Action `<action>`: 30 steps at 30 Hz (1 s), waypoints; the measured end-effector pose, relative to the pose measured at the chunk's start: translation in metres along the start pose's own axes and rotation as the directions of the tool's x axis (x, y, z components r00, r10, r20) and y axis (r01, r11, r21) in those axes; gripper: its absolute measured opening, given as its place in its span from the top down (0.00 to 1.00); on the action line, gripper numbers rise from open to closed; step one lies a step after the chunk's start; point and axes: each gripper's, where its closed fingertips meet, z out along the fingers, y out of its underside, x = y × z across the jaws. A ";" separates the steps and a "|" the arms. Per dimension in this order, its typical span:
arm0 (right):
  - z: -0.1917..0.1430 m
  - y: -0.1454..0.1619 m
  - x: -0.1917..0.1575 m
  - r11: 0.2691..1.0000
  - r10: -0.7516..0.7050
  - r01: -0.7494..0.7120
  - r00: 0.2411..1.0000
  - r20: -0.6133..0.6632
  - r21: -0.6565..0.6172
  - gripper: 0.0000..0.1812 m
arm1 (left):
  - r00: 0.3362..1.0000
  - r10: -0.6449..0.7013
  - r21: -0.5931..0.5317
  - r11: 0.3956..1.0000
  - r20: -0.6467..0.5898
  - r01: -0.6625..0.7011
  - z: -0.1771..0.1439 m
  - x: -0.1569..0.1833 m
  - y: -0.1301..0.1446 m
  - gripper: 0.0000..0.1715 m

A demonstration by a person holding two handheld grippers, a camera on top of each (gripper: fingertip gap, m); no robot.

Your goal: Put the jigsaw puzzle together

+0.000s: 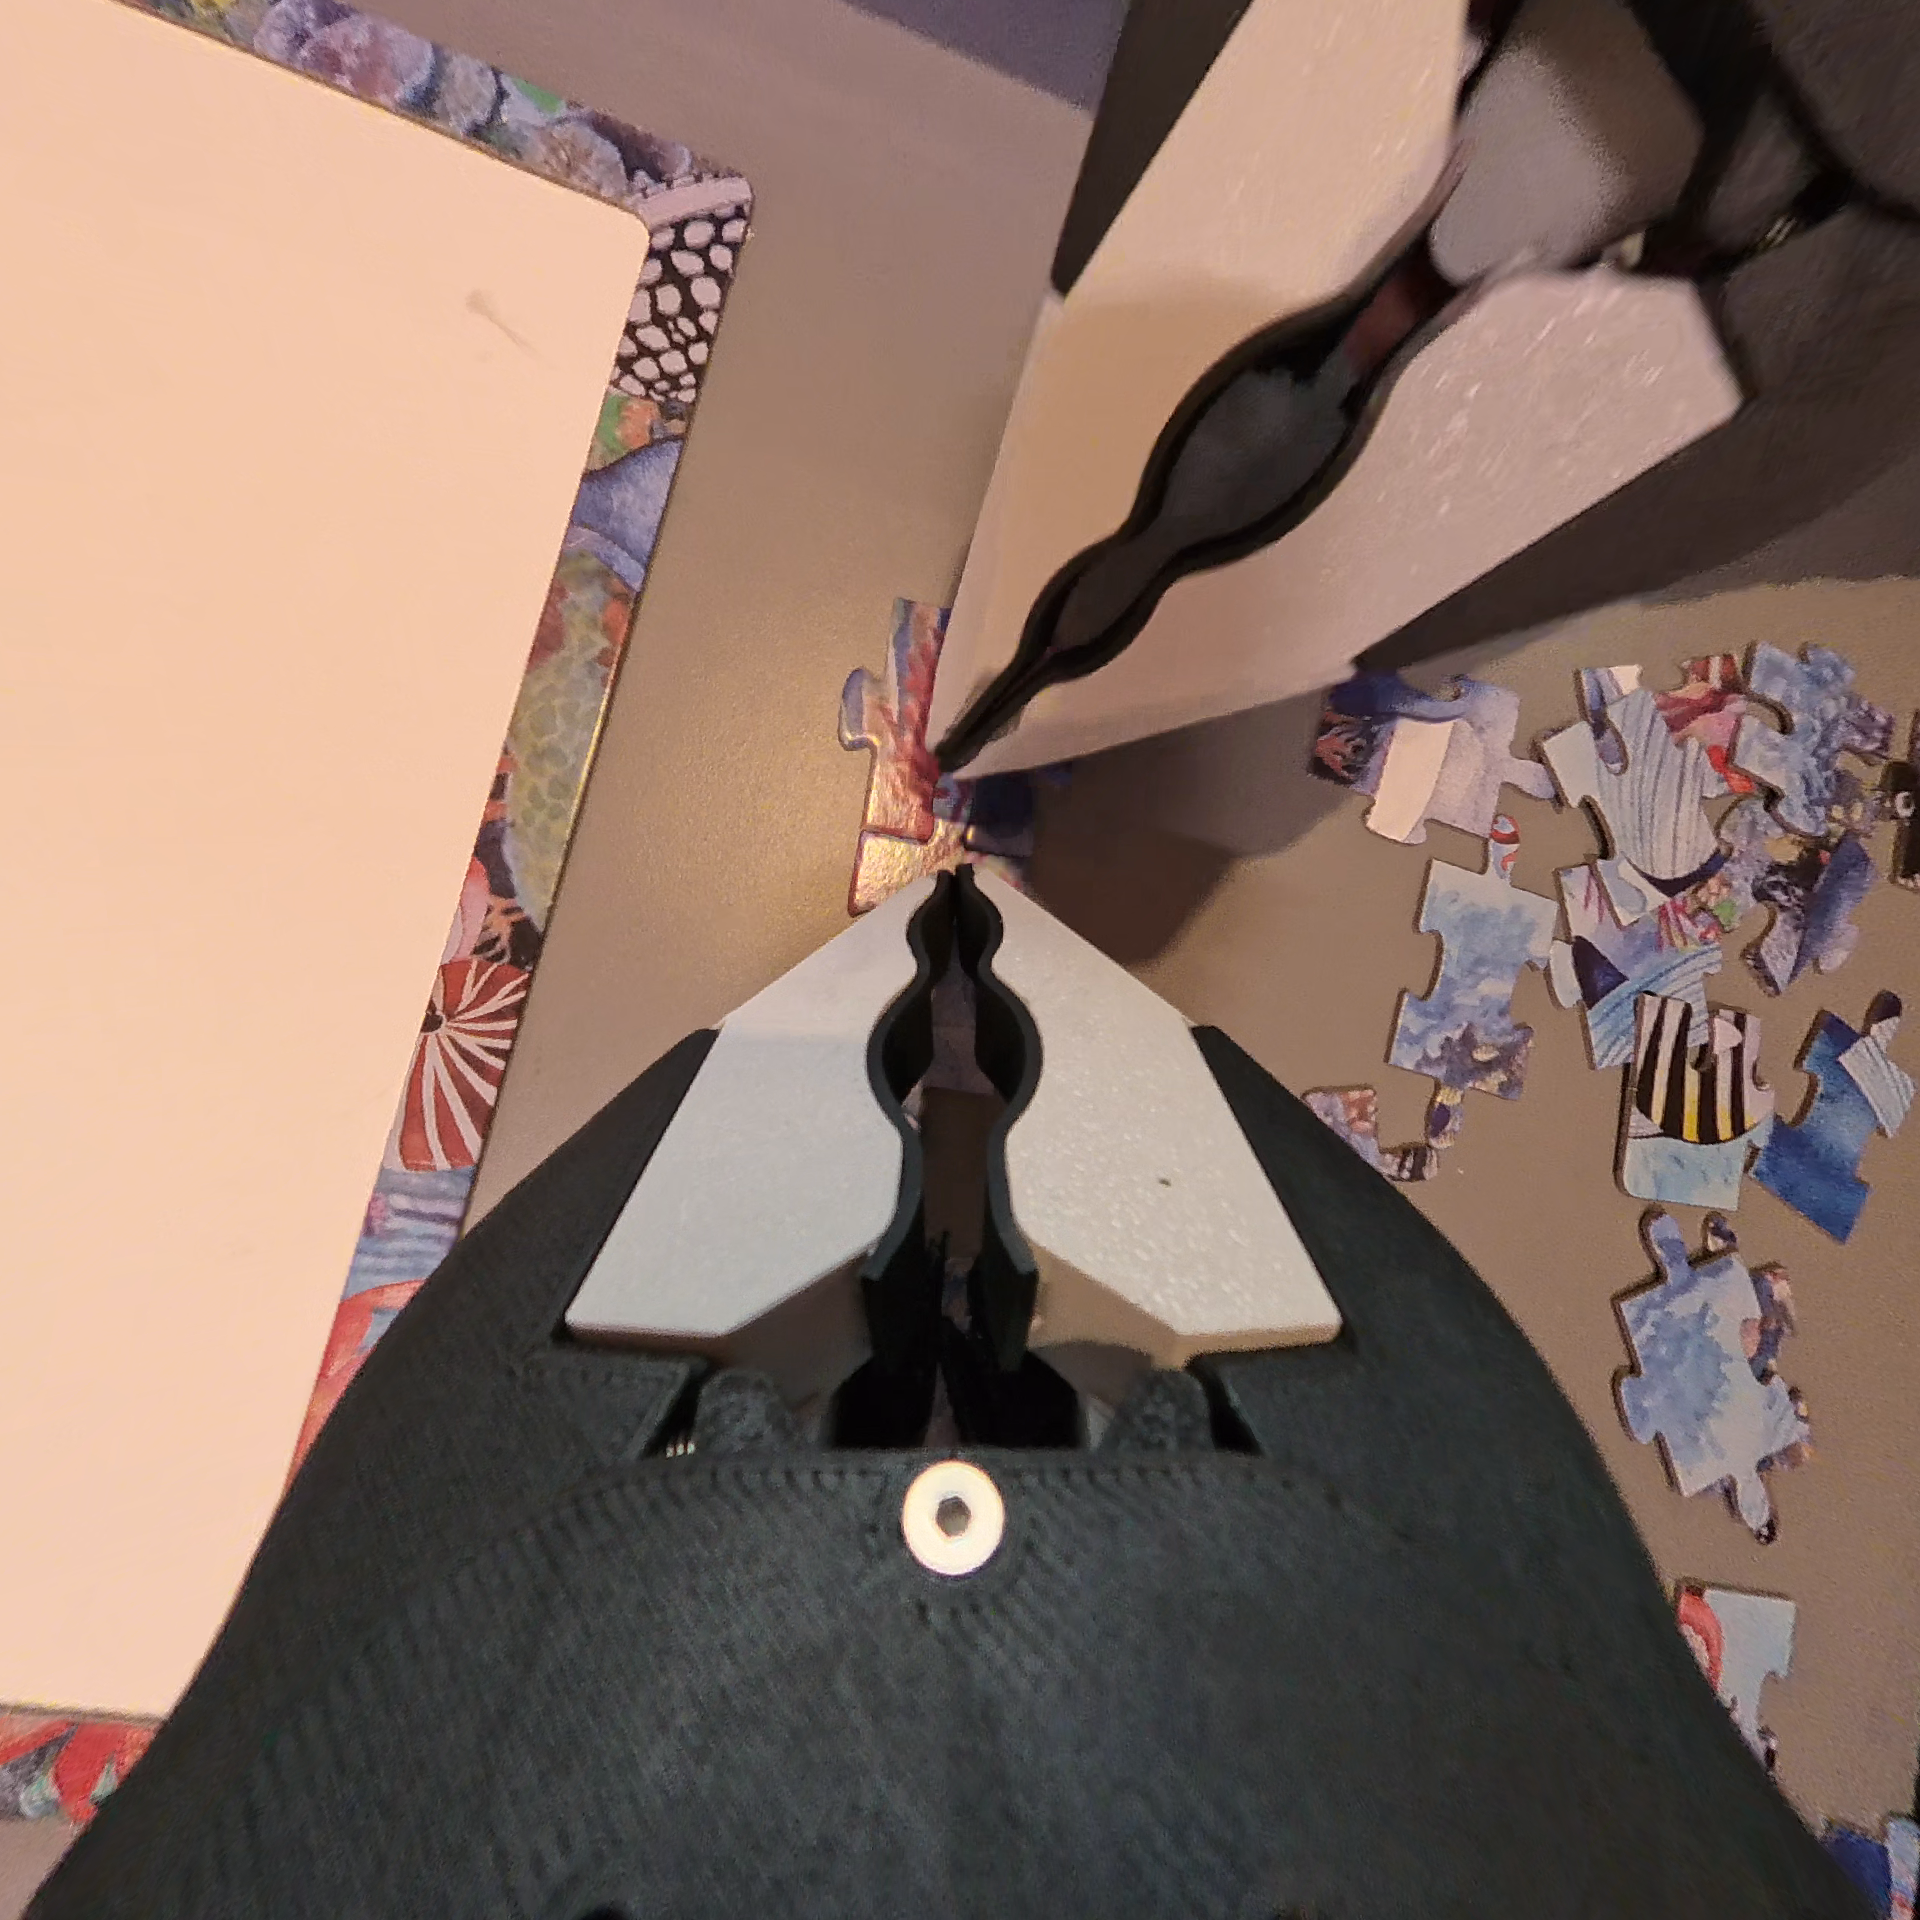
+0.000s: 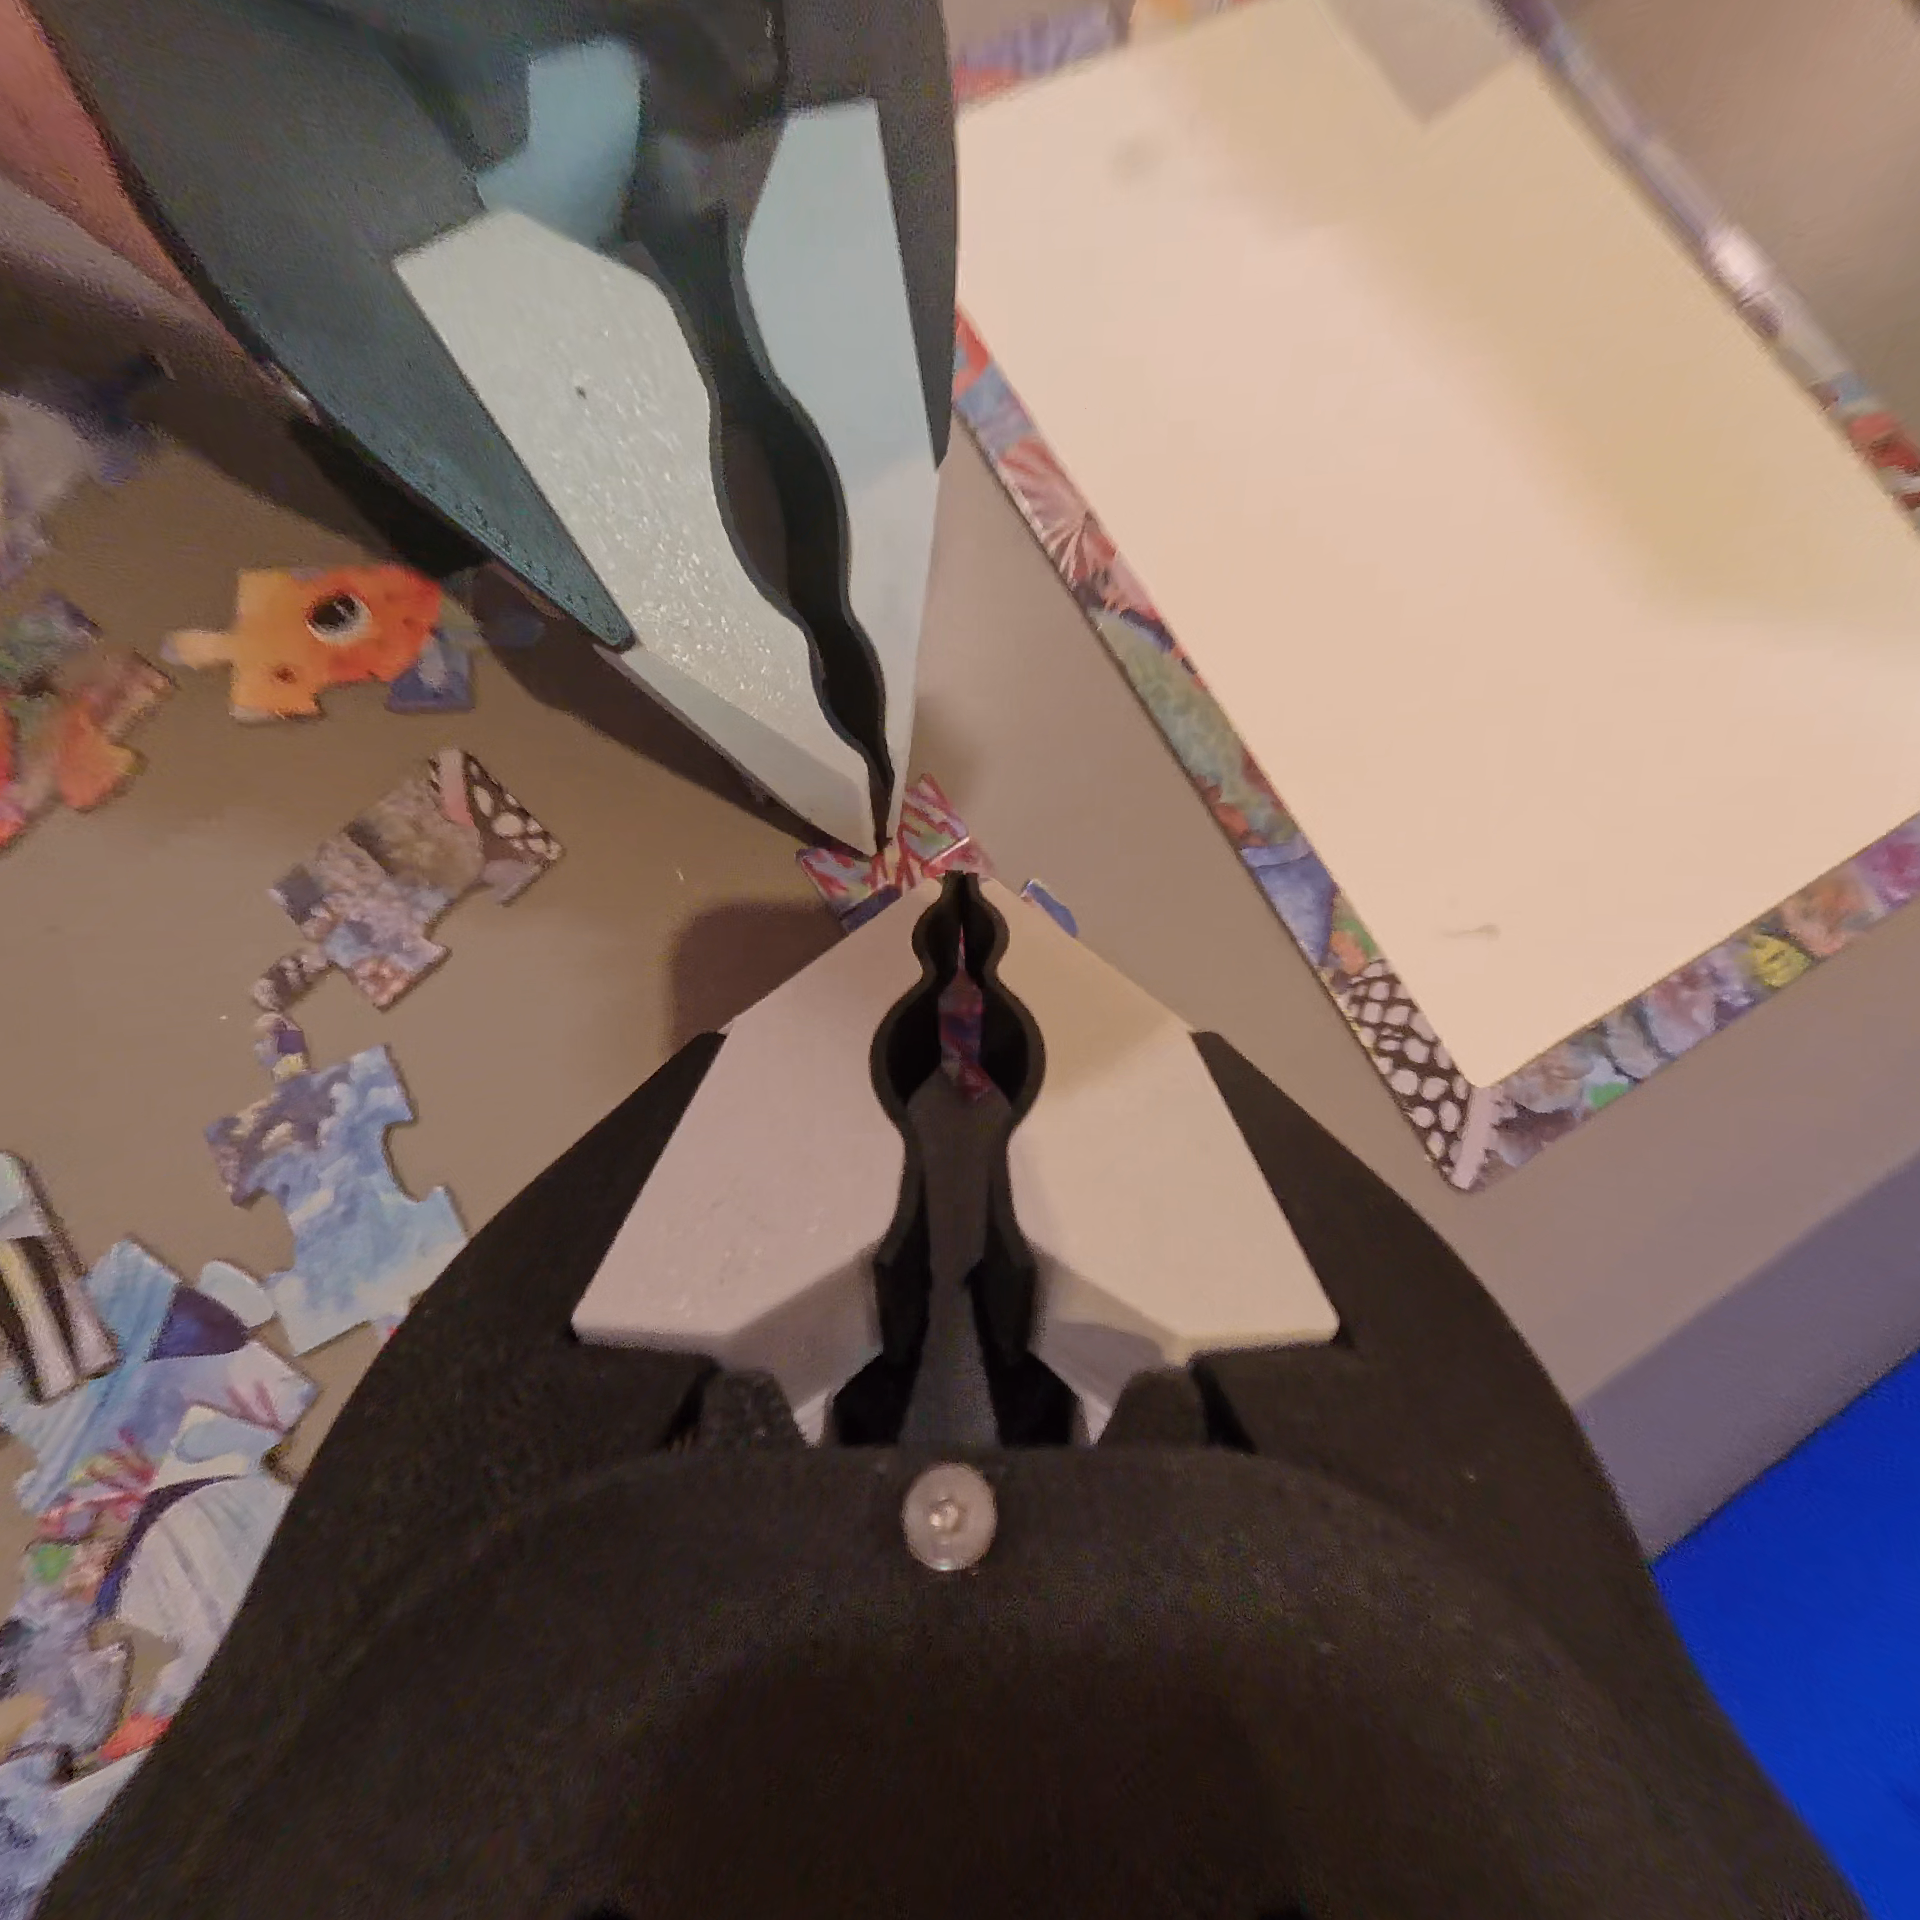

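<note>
2 grippers, both black printed bodies w/ white wedge fingers and wavy black pads. Left gripper (image 1: 956,878) is pinched right down, tips meeting at the near edge of a red/blue coral-print cardboard jigsaw piece (image 1: 899,748) lying on the grey-brown bench (image 1: 831,416); can't tell if it actually grips the piece or only touches it. Right gripper (image 2: 961,883) is also closed down to a sliver, w/ a thin red/purple strip of piece seen edge-on between its pads, so it looks clamped on that same piece; in left wrist view its tips land on the piece's far side, opposite the left tips. Piece sits mid-bench, between tray and loose pile, apart from both. 1 puzzle tray (image 1: 644,343): white blank centre, printed sea-life border, rounded corner, no pieces in it in the part shown. Loose pieces (image 1: 1662,935) on the bench's other side: approx 10+ in left wrist view, mostly blue/white, several overlapping, exact count unclear. 1 orange fish-print piece (image 2: 312,634) among them in right wrist view. Blue surface (image 2: 1808,1558) past the bench edge, near corner. Each gripper blocks the other cam's view of much of the piece.
</note>
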 end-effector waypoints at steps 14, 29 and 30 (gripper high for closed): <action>-0.058 -0.003 0.001 0.989 0.026 -0.025 1.000 -0.007 0.148 1.00 | 0.993 0.105 -0.071 0.992 0.057 -0.101 -0.076 0.003 0.058 0.82; -0.052 0.013 -0.004 0.987 0.031 -0.033 0.999 0.014 0.155 1.00 | 0.978 0.161 -0.131 0.981 0.133 -0.144 -0.056 -0.013 0.086 0.81; -0.052 0.014 -0.004 0.987 0.033 -0.036 0.999 0.016 0.156 1.00 | 0.977 0.162 -0.128 0.981 0.136 -0.145 -0.056 -0.013 0.086 0.81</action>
